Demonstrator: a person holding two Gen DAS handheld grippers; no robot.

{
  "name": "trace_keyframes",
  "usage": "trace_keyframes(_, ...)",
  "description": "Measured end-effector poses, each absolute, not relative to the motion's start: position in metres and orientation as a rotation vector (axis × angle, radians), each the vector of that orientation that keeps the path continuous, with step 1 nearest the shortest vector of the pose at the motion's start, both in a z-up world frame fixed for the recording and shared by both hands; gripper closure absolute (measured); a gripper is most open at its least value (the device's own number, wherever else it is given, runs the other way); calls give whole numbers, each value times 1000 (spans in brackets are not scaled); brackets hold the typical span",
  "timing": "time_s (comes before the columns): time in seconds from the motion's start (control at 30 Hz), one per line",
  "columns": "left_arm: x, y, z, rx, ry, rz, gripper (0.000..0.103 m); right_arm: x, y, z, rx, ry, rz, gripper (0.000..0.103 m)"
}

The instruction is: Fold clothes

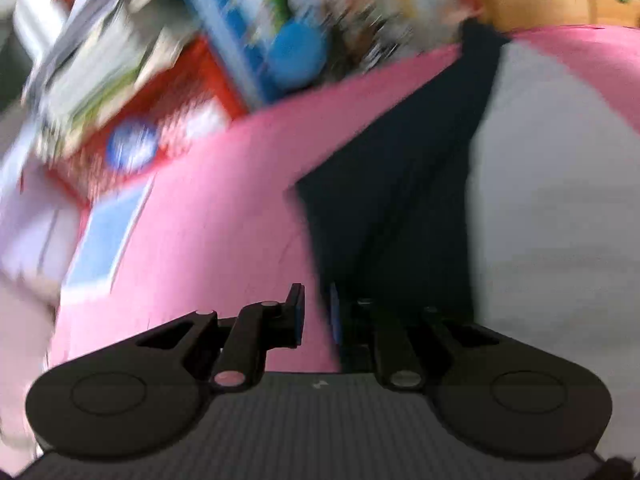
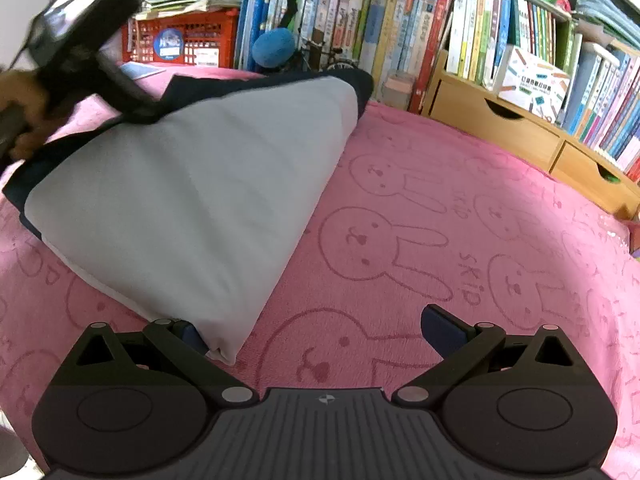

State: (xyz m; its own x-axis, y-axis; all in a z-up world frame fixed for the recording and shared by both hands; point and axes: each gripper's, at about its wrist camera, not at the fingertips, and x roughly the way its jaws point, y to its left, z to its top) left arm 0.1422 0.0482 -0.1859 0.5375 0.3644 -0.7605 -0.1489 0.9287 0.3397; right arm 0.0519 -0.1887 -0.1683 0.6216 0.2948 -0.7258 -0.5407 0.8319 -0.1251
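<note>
Here the garment (image 2: 192, 200), grey with a dark navy edge, lies partly folded on the pink blanket (image 2: 420, 220) that covers the surface, in front of the bookshelves (image 2: 400, 32). The left gripper (image 1: 316, 316) is seen from its own blurred view with its jaws a narrow gap apart and nothing visibly between them; pink cloth shows through the gap, with the navy edge just beside. The right gripper (image 2: 316, 332) has its jaws spread wide, one finger touching or tucked under the near grey corner, though not pinching it.

To fold well, the likely need is to take the navy edge cleanly with the left jaws, anchor the near corner with the right, and bring edge to edge without dragging the blanket.

The blanket's rabbit print reads "SKIP". A red crate (image 2: 180, 40) bears a round blue label that cannot be read; the book spines are too small to make out.
</note>
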Motion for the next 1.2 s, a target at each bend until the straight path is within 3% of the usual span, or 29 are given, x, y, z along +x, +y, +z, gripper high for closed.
trace_keyframes(0.27, 119, 93, -158, -12, 968, 354, 88, 103, -235, -100, -112, 1148, 764, 1)
trace_keyframes(0.37, 133, 115, -131, -129, 909, 287, 85, 134, -233, -73, -14, 1141, 830, 12)
trace_keyframes(0.43, 154, 120, -116, -203, 879, 168, 78, 160, -217, -68, 27, 1074, 804, 32)
trace_keyframes(0.5, 181, 121, -105, -279, 860, 25, 68, 185, -194, -69, 36, 1021, 785, 47)
trace_keyframes(0.6, 229, 114, -103, -371, 869, -140, 61, 210, -144, -90, -74, 1002, 816, 52)
trace_keyframes(0.9, 351, 40, -152, -286, 1083, -410, 58, 220, -92, -130, -318, 973, 950, 49)
trace_keyframes(1.03, 365, 29, -156, -346, 1083, -573, 62, 219, -94, -137, -329, 964, 983, 44)
trace_keyframes(1.2, 355, 16, -134, -292, 1009, -834, 59, 215, -97, -143, -304, 952, 1001, 36)
